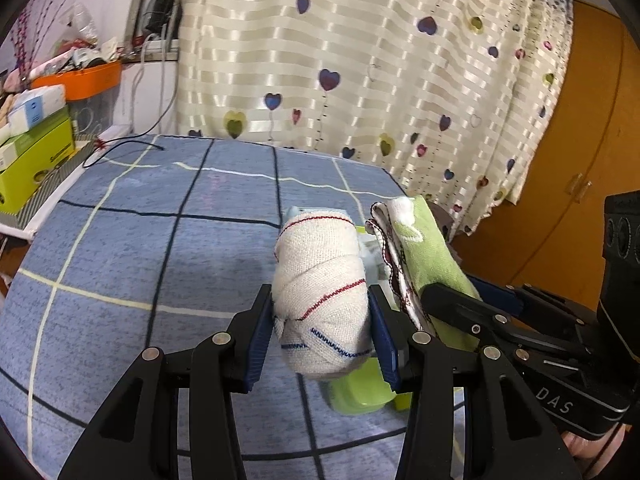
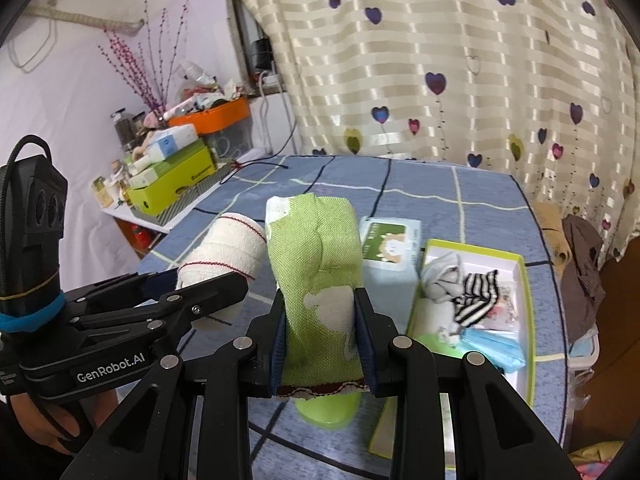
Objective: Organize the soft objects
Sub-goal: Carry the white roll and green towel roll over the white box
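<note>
My left gripper (image 1: 320, 336) is shut on a rolled white cloth (image 1: 320, 292) with red and blue stitching, held above the blue checked table (image 1: 160, 260). My right gripper (image 2: 320, 344) is shut on a folded green cloth (image 2: 316, 264) with white patches, held upright just right of the white roll (image 2: 224, 252). In the left wrist view the green cloth (image 1: 424, 252) and the right gripper's arm stand close at the right. A green-rimmed box (image 2: 528, 304) at the right holds a striped cloth (image 2: 480, 296), a grey cloth and blue masks.
A tissue pack (image 2: 390, 248) lies behind the green cloth. A green object (image 2: 328, 408) stands on the table below my right gripper. A cluttered side shelf with green boxes (image 2: 176, 184) and an orange bin stands at the left. A heart-print curtain (image 2: 440, 60) hangs behind.
</note>
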A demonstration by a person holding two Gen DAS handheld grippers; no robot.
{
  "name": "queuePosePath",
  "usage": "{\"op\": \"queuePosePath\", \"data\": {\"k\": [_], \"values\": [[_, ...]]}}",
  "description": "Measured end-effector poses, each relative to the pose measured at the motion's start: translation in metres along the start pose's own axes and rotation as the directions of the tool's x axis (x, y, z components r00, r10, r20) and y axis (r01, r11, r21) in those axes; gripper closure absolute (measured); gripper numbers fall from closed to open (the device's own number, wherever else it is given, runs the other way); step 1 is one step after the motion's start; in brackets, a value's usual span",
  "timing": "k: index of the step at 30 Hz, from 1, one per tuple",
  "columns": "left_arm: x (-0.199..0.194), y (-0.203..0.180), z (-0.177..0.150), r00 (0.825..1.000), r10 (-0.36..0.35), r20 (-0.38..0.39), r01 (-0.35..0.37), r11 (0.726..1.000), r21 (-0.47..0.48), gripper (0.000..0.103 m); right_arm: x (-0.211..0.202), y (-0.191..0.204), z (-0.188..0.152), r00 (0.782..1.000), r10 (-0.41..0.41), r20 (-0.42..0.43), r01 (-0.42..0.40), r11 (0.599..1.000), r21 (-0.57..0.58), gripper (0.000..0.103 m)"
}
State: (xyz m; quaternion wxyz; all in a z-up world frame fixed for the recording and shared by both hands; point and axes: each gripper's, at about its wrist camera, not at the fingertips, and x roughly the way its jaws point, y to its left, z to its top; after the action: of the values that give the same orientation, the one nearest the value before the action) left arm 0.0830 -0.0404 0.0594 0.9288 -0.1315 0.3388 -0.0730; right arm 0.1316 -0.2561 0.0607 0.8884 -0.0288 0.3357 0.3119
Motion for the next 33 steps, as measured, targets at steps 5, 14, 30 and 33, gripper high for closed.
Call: {"op": "queuePosePath", "data": {"k": [5,14,30,33], "values": [[0.009,-0.023,0.000,0.999,-0.039,-0.022,0.040,0.999,0.035,0.056,-0.013,-0.022,-0.006,0.999,-0.038,0.013,0.037,0.999,0.039,0.074],[0.022,-0.064,0.001,0.994,-0.101,-0.044,0.104,0.990,0.094,0.056,-0.041,-0.072,-0.021,0.991,-0.127,0.030,0.123,0.985,0.124,0.074],[0.051,-0.092,-0.010,0.985,-0.125,-0.121,0.140,0.982,0.126,0.056,-0.027,-0.133,-0.070,0.982,-0.174,-0.073,0.187,0.953,0.237,0.074],[0.057,-0.094,-0.012,0.983,-0.127,-0.136,0.145,0.981,0.127,0.056,-0.018,-0.139,-0.082,0.979,-0.172,-0.108,0.194,0.948,0.252,0.074]]}}
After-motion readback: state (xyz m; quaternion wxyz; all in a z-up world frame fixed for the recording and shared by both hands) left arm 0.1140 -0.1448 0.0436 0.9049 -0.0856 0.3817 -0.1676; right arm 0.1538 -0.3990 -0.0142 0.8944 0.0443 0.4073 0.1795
